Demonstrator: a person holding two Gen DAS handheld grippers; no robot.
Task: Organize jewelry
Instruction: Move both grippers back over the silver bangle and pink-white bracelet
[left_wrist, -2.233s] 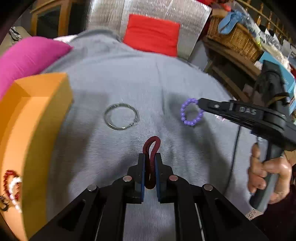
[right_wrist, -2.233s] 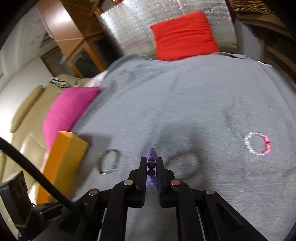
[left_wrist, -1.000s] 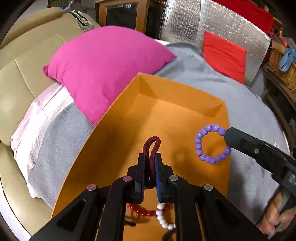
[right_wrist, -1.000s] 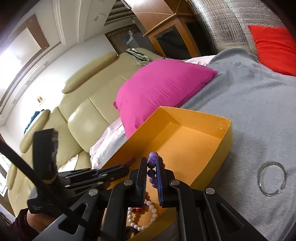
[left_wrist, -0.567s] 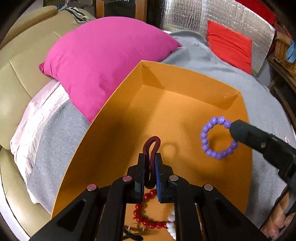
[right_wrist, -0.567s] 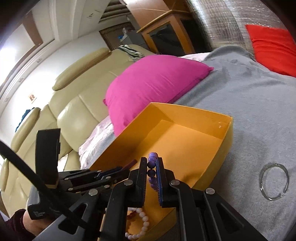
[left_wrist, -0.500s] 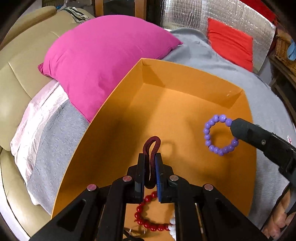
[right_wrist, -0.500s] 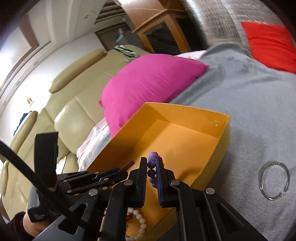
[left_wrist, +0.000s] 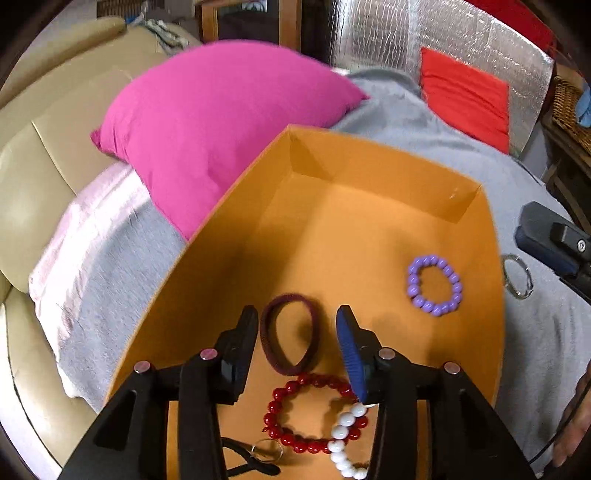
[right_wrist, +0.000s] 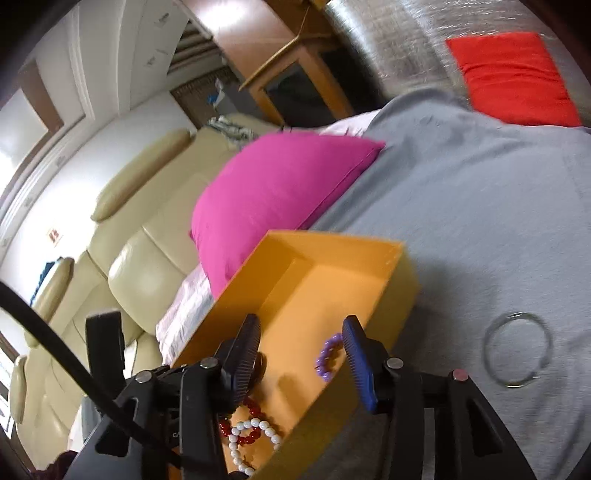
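Inside the orange box (left_wrist: 369, 229): left hand-held gripper (left_wrist: 297, 332) jaws just spread, maroon band (left_wrist: 290, 338) lying loose between them. Right hand-held gripper (right_wrist: 301, 343) also just spread apart; purple bracelet (left_wrist: 435, 285) dropped at the band's 2 o'clock. Silver ring (right_wrist: 519, 355) outside on grey cover (right_wrist: 480, 206).

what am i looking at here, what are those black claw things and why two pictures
No robot here: a person holds a two-finger gripper in each hand, each with a camera looking along its fingers. One picture is from the left gripper, the other from the right gripper.

Both hang over an orange box on a grey blanket. Their jaws have just been opening and now grip nothing. In the box lie a dark red hair band, a purple bead bracelet, a red bead bracelet and a white one. A silver bangle waits outside on the blanket.
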